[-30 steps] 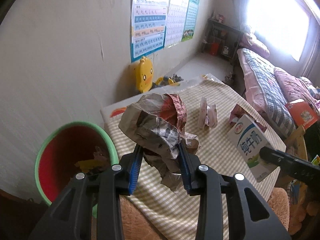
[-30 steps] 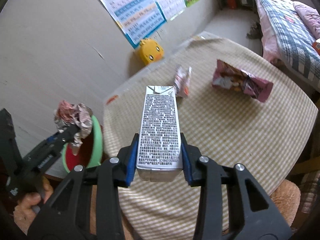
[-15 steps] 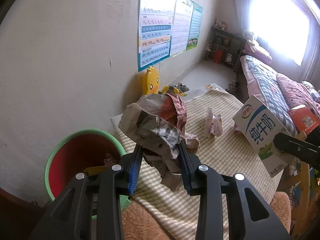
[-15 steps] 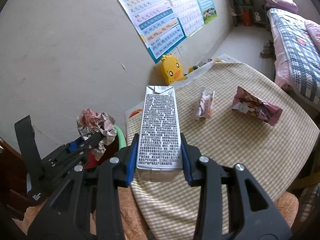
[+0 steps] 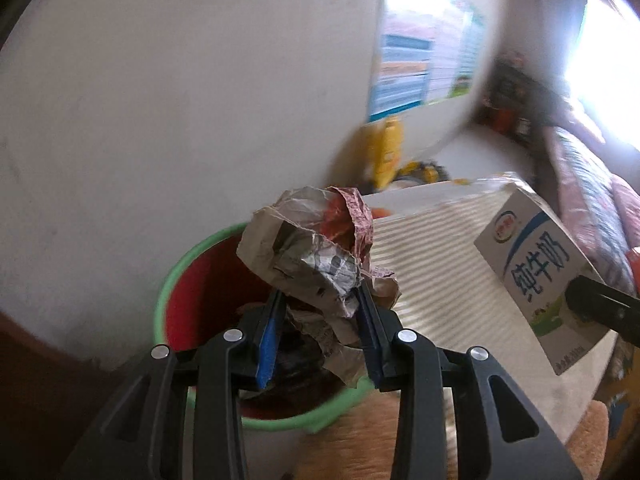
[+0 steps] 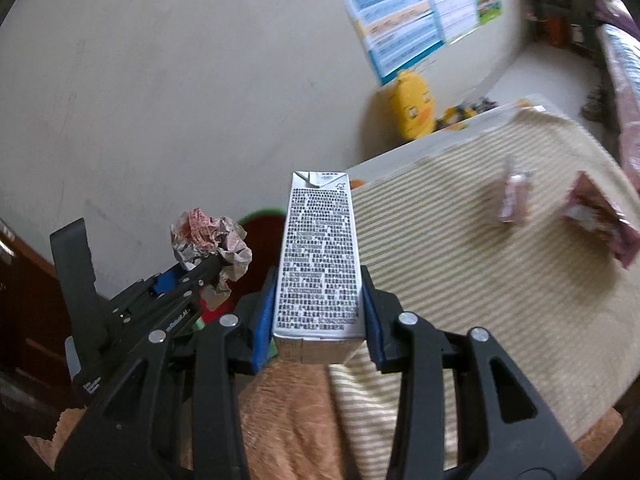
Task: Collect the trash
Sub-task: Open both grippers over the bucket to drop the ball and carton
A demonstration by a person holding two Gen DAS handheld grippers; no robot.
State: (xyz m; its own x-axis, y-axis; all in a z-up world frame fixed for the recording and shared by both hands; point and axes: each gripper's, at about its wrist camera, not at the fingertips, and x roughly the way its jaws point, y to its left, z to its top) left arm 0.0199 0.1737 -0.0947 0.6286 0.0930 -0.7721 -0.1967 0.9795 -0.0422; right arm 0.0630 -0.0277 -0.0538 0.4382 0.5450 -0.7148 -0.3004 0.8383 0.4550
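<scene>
While clamped: crumpled wrapper, milk carton

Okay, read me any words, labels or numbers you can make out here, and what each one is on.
"纯牛奶": blue, on the milk carton front.
Round red logo above it: unreadable.
Fine print on the carton's back: too small.
Wall posters: blurred.
White lettering on the left hand-held gripper: unreadable.
</scene>
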